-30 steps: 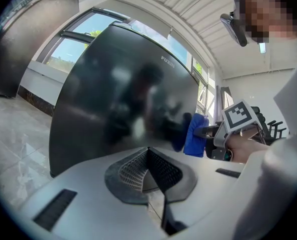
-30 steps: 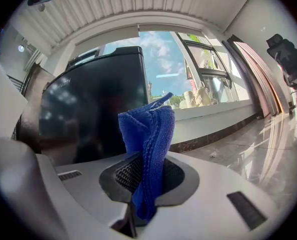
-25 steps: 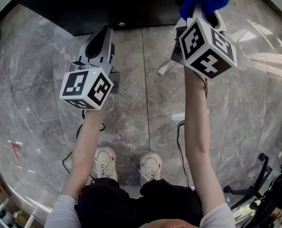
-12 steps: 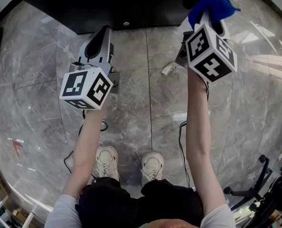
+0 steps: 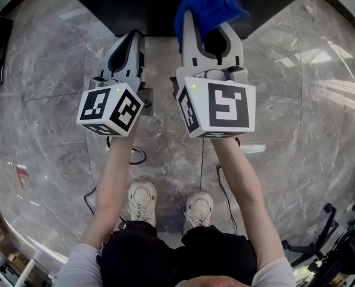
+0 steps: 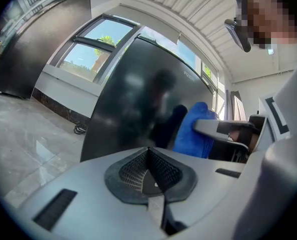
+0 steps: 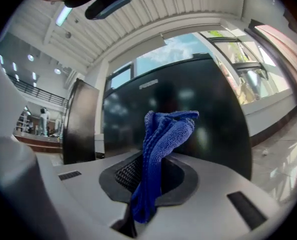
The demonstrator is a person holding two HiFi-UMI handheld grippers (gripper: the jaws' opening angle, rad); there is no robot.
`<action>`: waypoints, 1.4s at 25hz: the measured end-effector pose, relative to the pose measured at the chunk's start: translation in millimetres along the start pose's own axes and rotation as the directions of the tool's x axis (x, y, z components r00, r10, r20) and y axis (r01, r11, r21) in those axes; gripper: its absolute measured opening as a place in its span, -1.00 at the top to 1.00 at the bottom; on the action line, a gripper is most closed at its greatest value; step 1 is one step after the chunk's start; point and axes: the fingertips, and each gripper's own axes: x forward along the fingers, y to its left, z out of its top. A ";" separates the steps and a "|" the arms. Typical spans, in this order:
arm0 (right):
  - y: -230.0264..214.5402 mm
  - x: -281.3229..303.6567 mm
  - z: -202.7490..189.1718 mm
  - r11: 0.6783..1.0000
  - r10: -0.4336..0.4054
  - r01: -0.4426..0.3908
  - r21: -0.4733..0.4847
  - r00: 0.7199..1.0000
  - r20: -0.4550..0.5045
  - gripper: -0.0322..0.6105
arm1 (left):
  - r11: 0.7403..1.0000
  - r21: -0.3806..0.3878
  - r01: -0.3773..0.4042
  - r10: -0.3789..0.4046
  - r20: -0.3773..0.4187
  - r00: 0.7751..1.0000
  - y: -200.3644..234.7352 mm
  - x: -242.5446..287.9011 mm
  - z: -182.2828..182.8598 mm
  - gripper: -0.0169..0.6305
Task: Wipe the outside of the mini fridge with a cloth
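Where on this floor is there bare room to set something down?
Bare floor lies left of the left gripper, and more right of the right gripper, down to the wheeled base. It is crowded at the shoes, where cables trail.

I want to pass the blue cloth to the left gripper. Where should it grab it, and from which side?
Probably the bunched free end of the blue cloth that sticks out past the right gripper, whose jaws are shut on its lower part. The left gripper, jaws together now, would open and come from the cloth's left side, across the folds.
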 end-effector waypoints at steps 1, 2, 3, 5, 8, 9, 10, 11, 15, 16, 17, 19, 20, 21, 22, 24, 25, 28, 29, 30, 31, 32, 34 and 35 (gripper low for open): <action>21.0 7.7 -1.5 0.998 0.056 -0.056 -0.013 0.998 -0.004 0.68 | 1.000 0.003 -0.010 0.010 0.001 1.000 7.2 -3.7 1.6 0.93; 42.6 16.5 -3.8 0.993 0.111 -0.111 -0.030 0.994 -0.015 0.68 | 1.000 0.010 -0.026 0.026 0.001 1.000 15.7 -8.0 3.2 0.93; 64.5 25.5 -6.5 0.985 0.165 -0.166 -0.051 0.986 -0.029 0.68 | 0.999 0.019 -0.047 0.047 0.004 0.999 25.7 -13.0 5.2 0.93; 105.3 42.4 -12.2 0.958 0.261 -0.265 -0.106 0.964 -0.050 0.68 | 0.995 0.020 -0.099 0.098 0.024 0.995 47.2 -24.4 11.4 0.93; 145.5 64.3 -27.4 0.921 0.338 -0.348 -0.177 0.937 -0.082 0.68 | 0.987 0.002 -0.163 0.162 0.059 0.985 72.2 -41.7 21.8 0.93; 152.6 70.8 -34.5 0.915 0.342 -0.355 -0.190 0.935 -0.098 0.68 | 0.985 0.010 -0.173 0.172 0.062 0.983 76.9 -45.8 24.4 0.93; 157.8 76.6 -41.6 0.913 0.340 -0.357 -0.198 0.934 -0.113 0.68 | 0.984 0.022 -0.177 0.176 0.062 0.982 80.1 -48.7 26.9 0.93; 161.8 81.8 -48.2 0.912 0.336 -0.356 -0.203 0.933 -0.126 0.68 | 0.983 0.033 -0.180 0.177 0.064 0.982 82.5 -50.6 29.7 0.93; 167.3 97.0 -63.7 0.919 0.303 -0.333 -0.212 0.939 -0.160 0.68 | 0.983 0.040 -0.181 0.177 0.086 0.980 91.4 -54.0 42.2 0.93; 163.9 99.5 -64.0 0.925 0.288 -0.317 -0.209 0.944 -0.159 0.68 | 0.983 0.038 -0.178 0.174 0.090 0.981 92.0 -53.7 43.7 0.93; 158.7 101.8 -63.1 0.932 0.271 -0.299 -0.204 0.950 -0.157 0.68 | 0.984 0.036 -0.174 0.170 0.092 0.981 91.7 -53.0 44.1 0.93; 147.2 103.8 -58.7 0.942 0.247 -0.273 -0.197 0.958 -0.149 0.68 | 0.986 0.030 -0.163 0.160 0.090 0.983 89.5 -50.6 42.4 0.93; 142.4 102.7 -56.0 0.943 0.239 -0.265 -0.201 0.960 -0.144 0.68 | 0.987 0.027 -0.157 0.154 0.088 0.984 87.6 -49.2 40.9 0.93; 137.8 100.4 -53.6 0.944 0.229 -0.255 -0.211 0.963 -0.139 0.68 | 0.988 0.023 -0.150 0.148 0.085 0.985 85.4 -47.8 39.3 0.93; 132.6 97.5 -51.9 0.945 0.215 -0.240 -0.221 0.968 -0.133 0.68 | 0.990 0.019 -0.143 0.141 0.082 0.987 83.0 -46.3 37.6 0.93; 120.1 91.1 -49.9 0.953 0.181 -0.205 -0.224 0.976 -0.123 0.68 | 0.992 0.011 -0.129 0.128 0.078 0.989 77.7 -42.9 34.3 0.93; 113.1 87.8 -49.3 0.957 0.163 -0.187 -0.222 0.979 -0.120 0.68 | 0.992 0.008 -0.122 0.121 0.075 0.990 74.8 -41.1 32.7 0.93; 91.9 78.1 -47.6 0.968 0.111 -0.134 -0.213 0.987 -0.117 0.68 | 0.995 0.009 -0.102 0.102 0.068 0.993 66.2 -37.4 29.8 0.93; 85.2 75.1 -46.9 0.971 0.095 -0.118 -0.208 0.989 -0.117 0.68 | 0.995 0.010 -0.099 0.098 0.067 0.993 64.3 -37.1 29.6 0.93; 78.6 72.2 -46.3 0.974 0.080 -0.103 -0.203 0.990 -0.117 0.68 | 0.995 0.010 -0.097 0.096 0.067 0.993 63.1 -37.1 29.6 0.93; 72.2 69.4 -45.7 0.976 0.066 -0.088 -0.199 0.991 -0.116 0.68 | 0.995 0.009 -0.096 0.096 0.067 0.993 62.4 -37.4 29.5 0.93; 65.7 66.5 -45.0 0.978 0.051 -0.073 -0.196 0.992 -0.115 0.68 | 0.995 0.007 -0.097 0.096 0.067 0.993 61.9 -37.8 29.3 0.93; 52.0 60.4 -43.3 0.981 0.022 -0.042 -0.187 0.994 -0.111 0.68 | 0.995 0.004 -0.095 0.095 0.066 0.993 60.4 -38.6 28.0 0.93; 44.3 57.1 -42.5 0.983 0.006 -0.026 -0.181 0.994 -0.110 0.68 | 0.996 0.002 -0.093 0.092 0.064 0.994 59.0 -38.7 26.9 0.93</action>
